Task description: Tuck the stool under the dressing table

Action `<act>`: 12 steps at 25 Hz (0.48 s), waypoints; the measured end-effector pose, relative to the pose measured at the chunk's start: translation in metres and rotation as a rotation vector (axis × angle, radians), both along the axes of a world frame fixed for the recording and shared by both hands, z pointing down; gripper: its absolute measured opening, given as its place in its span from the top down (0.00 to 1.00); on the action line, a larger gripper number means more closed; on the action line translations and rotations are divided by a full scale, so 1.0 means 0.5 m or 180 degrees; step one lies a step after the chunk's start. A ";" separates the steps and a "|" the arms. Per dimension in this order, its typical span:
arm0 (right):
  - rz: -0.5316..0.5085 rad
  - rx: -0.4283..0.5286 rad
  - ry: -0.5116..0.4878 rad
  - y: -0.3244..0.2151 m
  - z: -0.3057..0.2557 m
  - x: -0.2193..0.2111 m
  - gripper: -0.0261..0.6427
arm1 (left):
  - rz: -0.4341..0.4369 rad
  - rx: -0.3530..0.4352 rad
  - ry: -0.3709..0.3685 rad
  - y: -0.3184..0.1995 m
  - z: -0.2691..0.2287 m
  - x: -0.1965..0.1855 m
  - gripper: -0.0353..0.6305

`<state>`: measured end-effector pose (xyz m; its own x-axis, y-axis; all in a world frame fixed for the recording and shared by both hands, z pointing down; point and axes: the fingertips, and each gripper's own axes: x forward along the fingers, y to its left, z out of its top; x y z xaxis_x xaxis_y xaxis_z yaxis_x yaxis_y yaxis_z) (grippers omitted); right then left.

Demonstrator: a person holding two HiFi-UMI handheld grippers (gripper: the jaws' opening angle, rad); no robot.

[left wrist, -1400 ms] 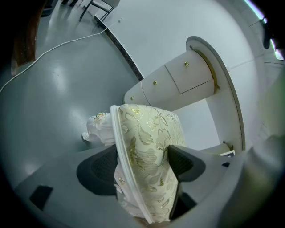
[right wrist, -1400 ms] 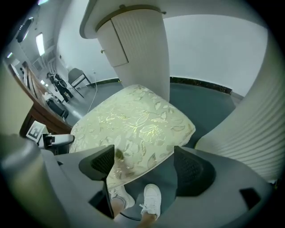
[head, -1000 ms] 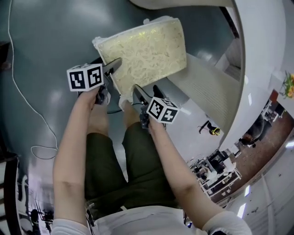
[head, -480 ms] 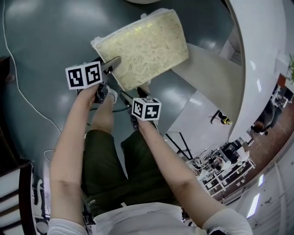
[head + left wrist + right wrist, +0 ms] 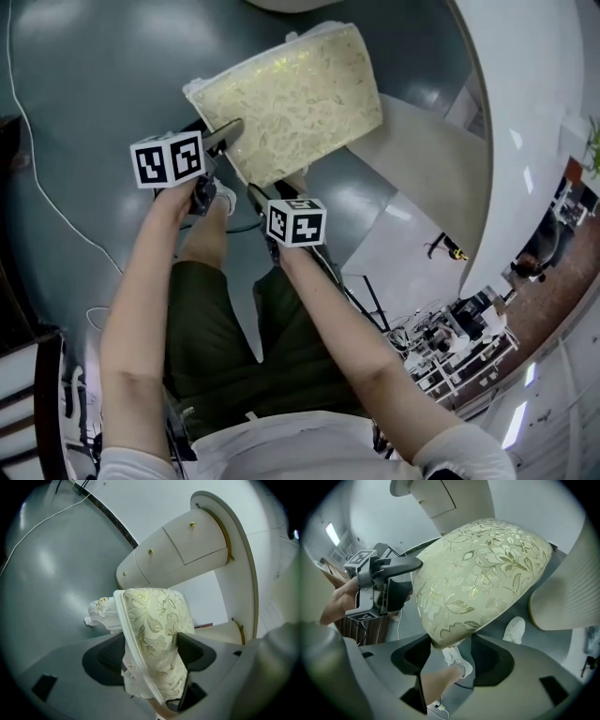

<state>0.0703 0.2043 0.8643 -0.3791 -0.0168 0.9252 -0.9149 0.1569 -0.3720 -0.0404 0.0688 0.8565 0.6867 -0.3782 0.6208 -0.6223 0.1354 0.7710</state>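
The stool's cream cushion with gold flowers (image 5: 291,98) stands tilted on the grey floor, and a carved white leg (image 5: 103,613) shows below it. My left gripper (image 5: 225,139) is shut on the cushion's left edge (image 5: 154,620), with fabric filling the gap between both pads. My right gripper (image 5: 277,187) is closing on the cushion's near corner (image 5: 445,639), which lies between the pads and touches both. The left gripper (image 5: 410,578) also shows in the right gripper view. The white dressing table (image 5: 178,541) with gold-knobbed drawers rises beyond the stool.
The table's ribbed side panel (image 5: 422,169) lies to the right of the stool. A thin white cable (image 5: 56,216) runs over the floor at left. The person's white shoes (image 5: 515,630) are under the cushion's near edge. Dark wooden furniture (image 5: 19,375) is at lower left.
My right gripper has moved left and down to the cushion's near corner, and its jaws have narrowed around it. The left gripper has kept its hold on the edge.
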 end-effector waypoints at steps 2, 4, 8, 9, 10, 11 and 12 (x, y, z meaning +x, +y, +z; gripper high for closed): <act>0.0031 0.0012 0.0055 -0.015 0.001 0.021 0.55 | 0.0011 -0.0018 0.0008 -0.016 0.002 0.022 0.43; 0.0050 0.0028 0.0134 -0.026 0.004 0.036 0.57 | 0.0029 -0.0055 0.0030 -0.026 0.007 0.038 0.43; -0.0008 0.0104 0.0250 -0.061 0.002 0.061 0.62 | -0.0006 -0.0050 0.0071 -0.054 0.012 0.063 0.43; -0.0009 0.0108 0.0262 -0.075 0.002 0.073 0.62 | -0.0017 -0.0044 0.0076 -0.067 0.011 0.074 0.44; -0.0003 0.0107 0.0273 -0.092 0.003 0.088 0.62 | -0.0020 -0.0042 0.0084 -0.084 0.011 0.089 0.44; 0.0008 0.0110 0.0287 -0.109 0.003 0.104 0.63 | -0.0017 -0.0040 0.0093 -0.100 0.011 0.104 0.44; 0.0019 0.0120 0.0310 -0.123 0.004 0.119 0.63 | -0.0008 -0.0035 0.0104 -0.113 0.011 0.118 0.44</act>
